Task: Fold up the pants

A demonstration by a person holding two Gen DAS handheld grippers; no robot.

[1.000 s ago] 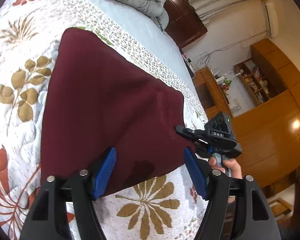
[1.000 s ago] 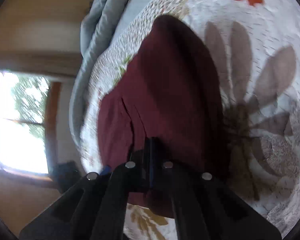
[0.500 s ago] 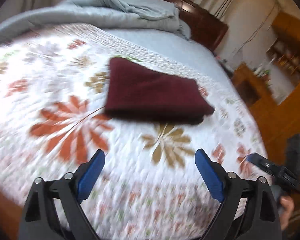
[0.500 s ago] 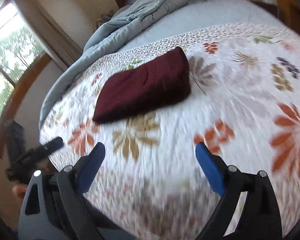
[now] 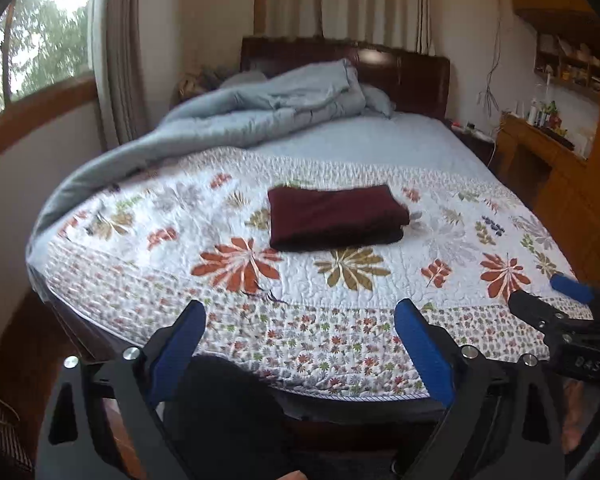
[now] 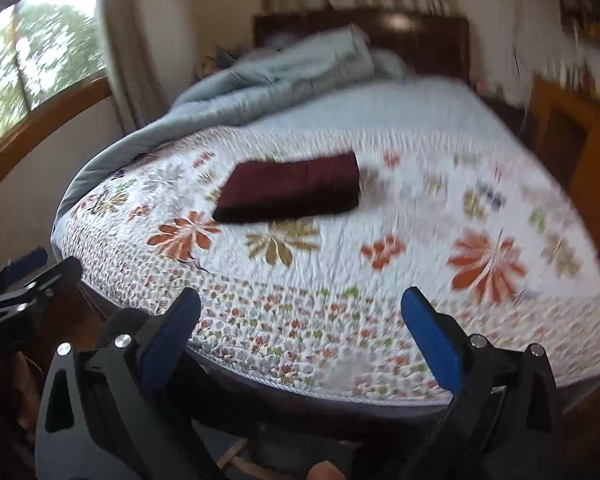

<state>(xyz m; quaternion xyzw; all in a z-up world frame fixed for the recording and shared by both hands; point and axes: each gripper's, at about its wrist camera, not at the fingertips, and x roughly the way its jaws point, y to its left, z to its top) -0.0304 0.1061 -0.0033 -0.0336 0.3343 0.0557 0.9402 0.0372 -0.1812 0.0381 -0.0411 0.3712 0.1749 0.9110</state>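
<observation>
The pants (image 5: 337,216) are dark red and folded into a neat flat block. They lie on the flowered quilt (image 5: 380,312), near the middle of the bed, about halfway between its foot edge and the plain blue sheet (image 5: 380,144) higher up. In the right wrist view the pants (image 6: 292,189) look blurry, but they sit in the same spot. A puffy gray-blue blanket (image 5: 260,108) is bunched up along the left edge of the bed and up by the dark wood headboard (image 5: 412,76). Behind the bed hang pale curtains (image 5: 340,0). A window (image 5: 24,40) with green trees outside is on the left wall. A wood desk (image 5: 540,148) with small bottles stands by the right side of the bed, with shelves (image 5: 568,64) above it. The left gripper (image 5: 300,344) is off the bed, past its foot edge, and its blue fingers (image 5: 180,344) are spread wide with nothing in them. The right gripper (image 6: 300,338) is also past the foot edge, and its blue fingers (image 6: 432,344) are spread wide and hold nothing too. Both grippers are well apart from the pants, and the pants touch only the quilt.
</observation>
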